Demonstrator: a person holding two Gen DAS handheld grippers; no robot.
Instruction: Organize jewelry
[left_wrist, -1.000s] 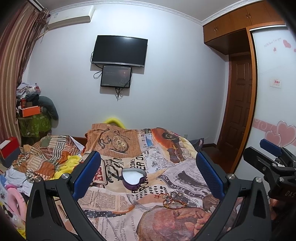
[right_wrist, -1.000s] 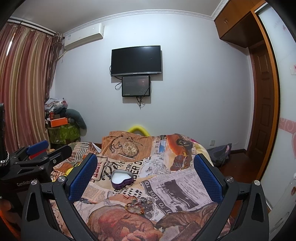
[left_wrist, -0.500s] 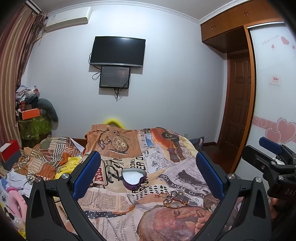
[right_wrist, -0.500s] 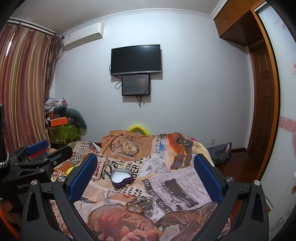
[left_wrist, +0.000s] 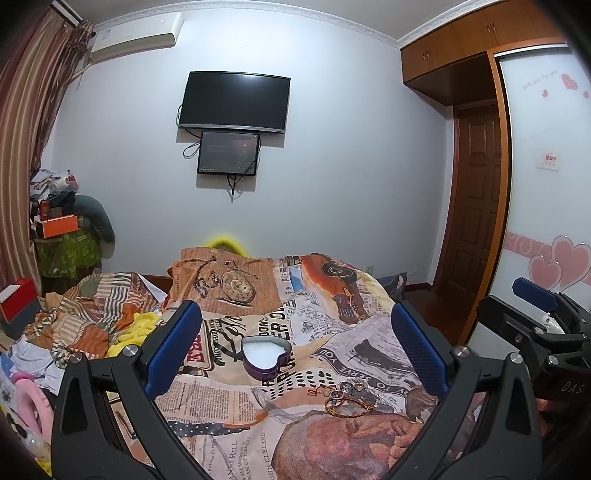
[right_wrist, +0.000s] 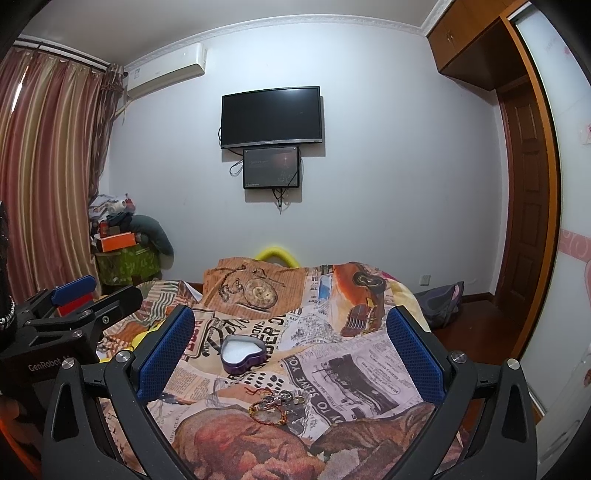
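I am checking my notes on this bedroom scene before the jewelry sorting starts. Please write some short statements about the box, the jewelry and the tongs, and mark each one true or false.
1. The heart-shaped box lies open on the bedspread, with no lid on it. True.
2. The jewelry pile is already inside the box. False: it lies on the bedspread, nearer the cameras than the box and apart from it.
3. The left tongs are shut on a bracelet. False: they are wide open and hold nothing.
4. The right tongs are open and empty. True.
5. The box lining looks white. True.
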